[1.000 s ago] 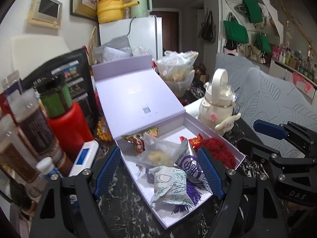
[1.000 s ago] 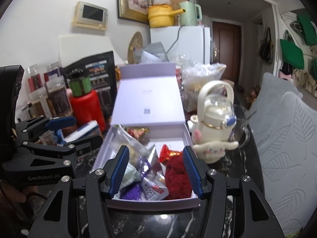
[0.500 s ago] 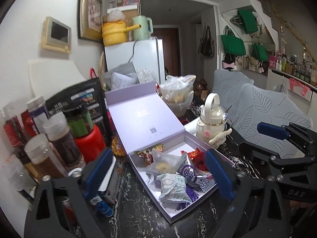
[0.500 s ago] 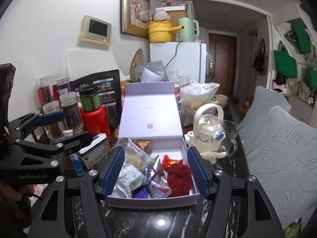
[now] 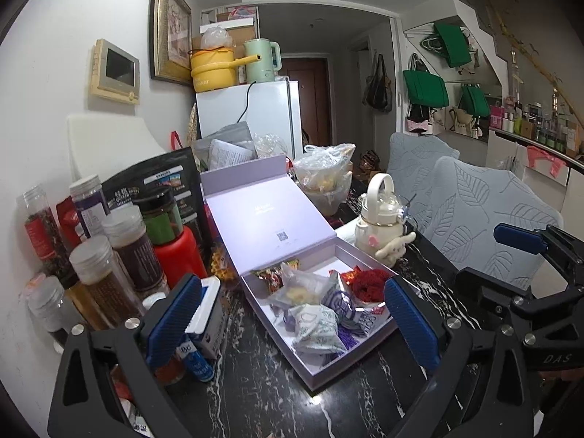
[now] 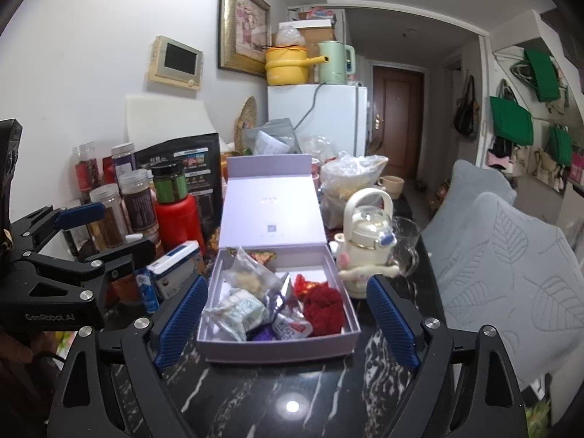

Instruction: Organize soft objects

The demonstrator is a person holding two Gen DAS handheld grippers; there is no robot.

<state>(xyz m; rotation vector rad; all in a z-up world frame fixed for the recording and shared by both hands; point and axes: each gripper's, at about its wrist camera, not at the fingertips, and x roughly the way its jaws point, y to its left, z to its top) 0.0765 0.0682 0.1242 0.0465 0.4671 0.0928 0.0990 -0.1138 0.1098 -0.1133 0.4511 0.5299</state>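
A lilac box [image 5: 317,376] [image 6: 277,346] stands with its lid up on the black marble table. In it lie a red fuzzy item [image 5: 368,284] [image 6: 325,306], a white-green packet [image 5: 317,328] [image 6: 237,312], a clear bag of yellowish pieces [image 5: 299,288] [image 6: 252,277], a purple-white wrapper [image 5: 343,303] [image 6: 288,328] and other snack packets. My left gripper [image 5: 292,321] [image 6: 106,233] hangs open, short of the box and above it. The right gripper [image 6: 286,319] [image 5: 511,259] is also back from the box, its jaws still opening. Neither holds anything.
Spice jars [image 5: 95,281] and a red bottle [image 5: 179,255] crowd the left side, with a blue-white carton [image 6: 175,268] beside the box. To the right stand a cream kettle-shaped bottle with a plush toy [image 6: 368,241] and a glass mug [image 6: 405,237]. Grey leaf-pattern cushions [image 6: 511,255] flank the table.
Both grippers have drawn back and up from the box, so it looks smaller. Both pairs of jaws have spread wider. The items stay in the box.
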